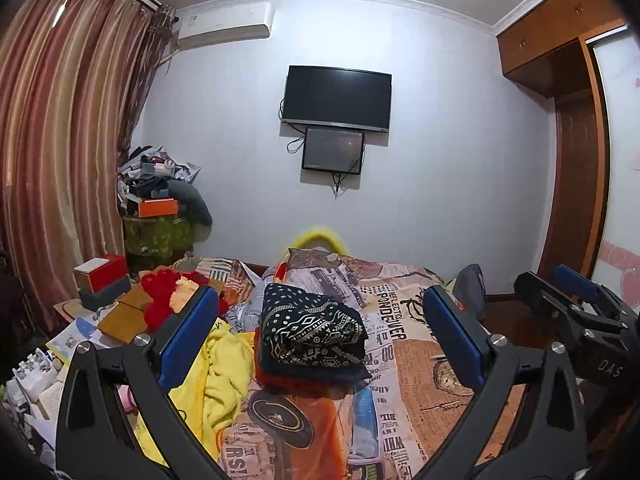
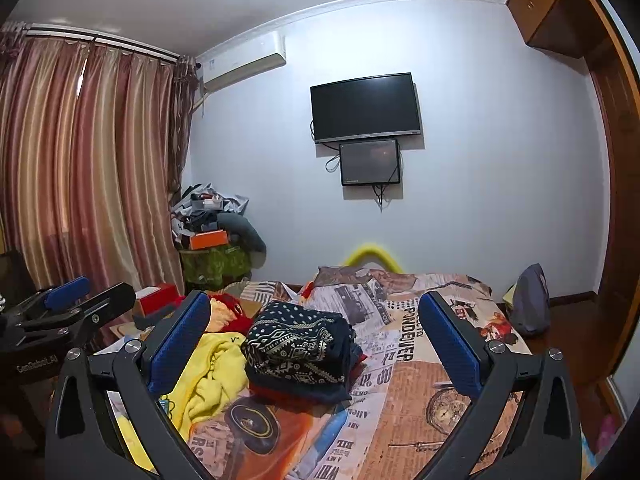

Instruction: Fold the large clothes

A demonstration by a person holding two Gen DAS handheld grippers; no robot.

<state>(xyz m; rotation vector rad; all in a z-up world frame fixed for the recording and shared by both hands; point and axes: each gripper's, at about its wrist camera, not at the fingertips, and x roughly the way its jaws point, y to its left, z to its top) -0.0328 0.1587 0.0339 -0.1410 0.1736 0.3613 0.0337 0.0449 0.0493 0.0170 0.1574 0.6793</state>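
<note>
Folded patterned garment (image 1: 312, 332) mid-bed (image 1: 420, 360), yellow cloth (image 1: 218, 376) beside; left gripper (image 1: 320, 332) and right gripper (image 2: 316, 344) wide open, empty, above.

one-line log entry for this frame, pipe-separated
left gripper open, empty | right gripper open, empty | patterned garment folded on bed | yellow garment unfolded, beside it

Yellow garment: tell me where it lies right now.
In both wrist views the yellow garment lies crumpled on the bed, left of the folded patterned stack and near the red cloth.
</note>
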